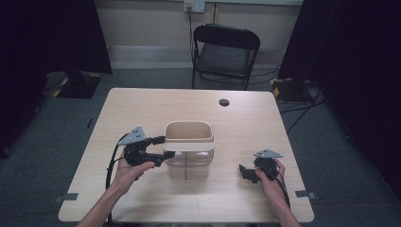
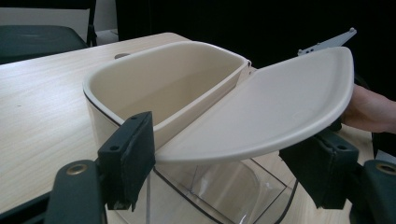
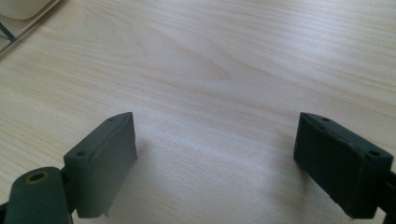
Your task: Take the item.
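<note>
This looks like a recording room or a small lab, not a home. A plain light wooden table stands alone on grey carpet floor, far side from the tongs a black folding chair stands against a bare cream wall. On this wall is a power socket with a cable going down. Dark black curtains hang at both sides beyond the tongs, and their stand bases carry yellow-black warning tape. Loose cables lie on the floor to the right.
</note>
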